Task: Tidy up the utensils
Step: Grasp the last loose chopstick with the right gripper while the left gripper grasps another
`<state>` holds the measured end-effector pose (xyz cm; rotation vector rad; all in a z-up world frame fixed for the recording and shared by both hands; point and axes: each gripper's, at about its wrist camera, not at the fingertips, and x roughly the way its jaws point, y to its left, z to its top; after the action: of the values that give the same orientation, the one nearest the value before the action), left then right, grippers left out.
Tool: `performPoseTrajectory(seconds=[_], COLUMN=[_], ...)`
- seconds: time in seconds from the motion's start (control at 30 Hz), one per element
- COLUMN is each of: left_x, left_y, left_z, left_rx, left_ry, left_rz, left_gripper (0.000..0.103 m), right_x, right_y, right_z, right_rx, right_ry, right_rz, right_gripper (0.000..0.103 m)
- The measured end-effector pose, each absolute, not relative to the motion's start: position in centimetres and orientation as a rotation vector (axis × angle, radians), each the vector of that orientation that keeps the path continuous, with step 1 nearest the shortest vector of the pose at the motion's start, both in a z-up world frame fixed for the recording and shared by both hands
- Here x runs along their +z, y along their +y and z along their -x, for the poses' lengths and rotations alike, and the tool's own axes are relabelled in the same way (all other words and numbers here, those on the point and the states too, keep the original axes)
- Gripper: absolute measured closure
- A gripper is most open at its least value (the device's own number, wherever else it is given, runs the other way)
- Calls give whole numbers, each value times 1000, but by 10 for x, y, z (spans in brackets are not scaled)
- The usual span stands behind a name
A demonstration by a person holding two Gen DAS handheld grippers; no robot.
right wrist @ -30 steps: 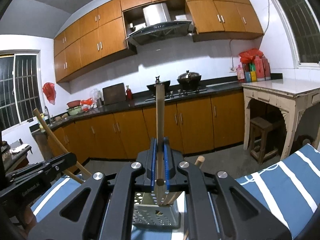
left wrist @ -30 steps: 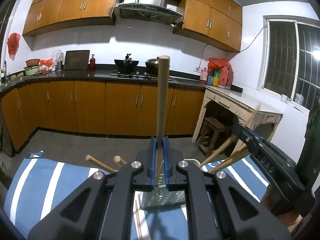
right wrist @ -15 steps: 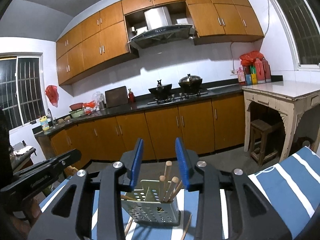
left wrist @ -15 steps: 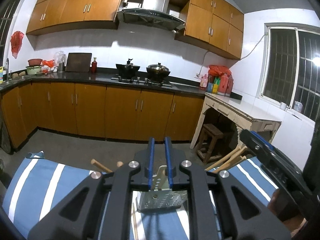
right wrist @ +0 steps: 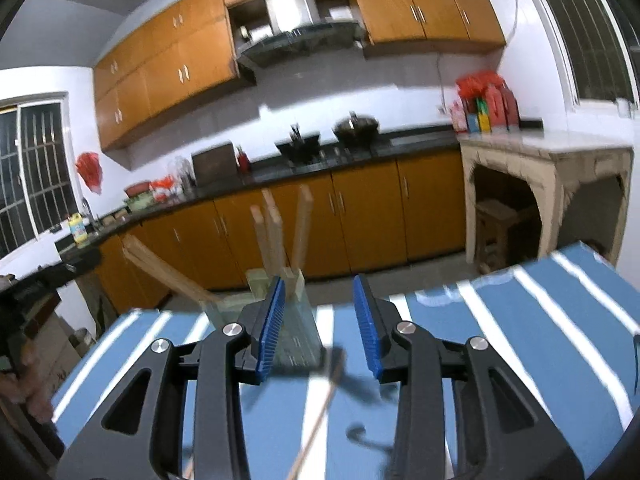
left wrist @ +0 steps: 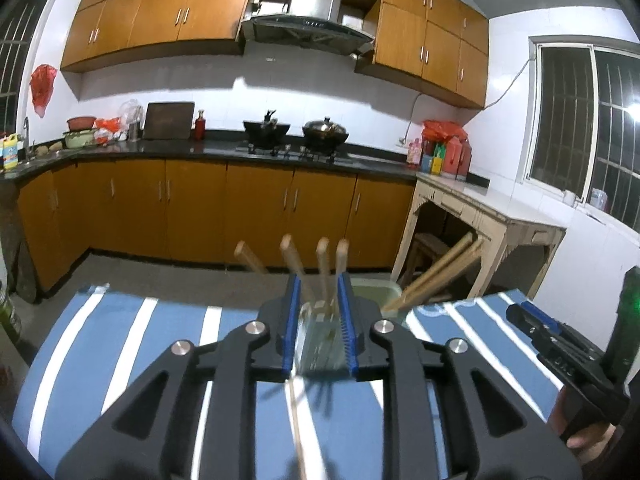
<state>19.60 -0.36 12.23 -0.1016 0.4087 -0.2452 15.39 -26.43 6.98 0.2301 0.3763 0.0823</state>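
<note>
Left gripper (left wrist: 318,334) opening its jaws slightly, holding nothing. Right gripper (right wrist: 320,328) standing wider apart, also empty. Chopsticks (left wrist: 320,268) standing upright in perforated holder (left wrist: 320,348) (handles up, easy picking); one stray chopstick (right wrist: 316,432) lying on striped cloth (left wrist: 120,340).

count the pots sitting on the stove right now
2: a dark pot on the left burner and a lidded pot on the right burner, side by side on the stove below the range hood. Nothing seems to hide another.
</note>
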Motion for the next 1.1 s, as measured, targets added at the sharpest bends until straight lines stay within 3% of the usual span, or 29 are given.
performPoseTrajectory(seconds=[0.43,0.7,0.73,0.8,1.1], left_x=[3,-23,-26,-31,-53], left_y=[15,10,9,5,-16], left_z=[-186,-191,-192,-193,-199], left_rx=[-128,-136,-143,-149,-191], left_ry=[673,762,773,787,859], left_rz=[86,79,75,70,36], left_gripper=[80,80,80,78,76], right_x=[-32,-69,-71,-72,-70], right_y=[-225,-193,-191,-197,-260], right_z=[-161,-175,-173,-172,-173], right_rx=[102,91,83,71,-78], right_ry=[700,858,862,864,856], right_rz=[-221,-121,-107,-109,-192], right_gripper=[66,67,68,91,95])
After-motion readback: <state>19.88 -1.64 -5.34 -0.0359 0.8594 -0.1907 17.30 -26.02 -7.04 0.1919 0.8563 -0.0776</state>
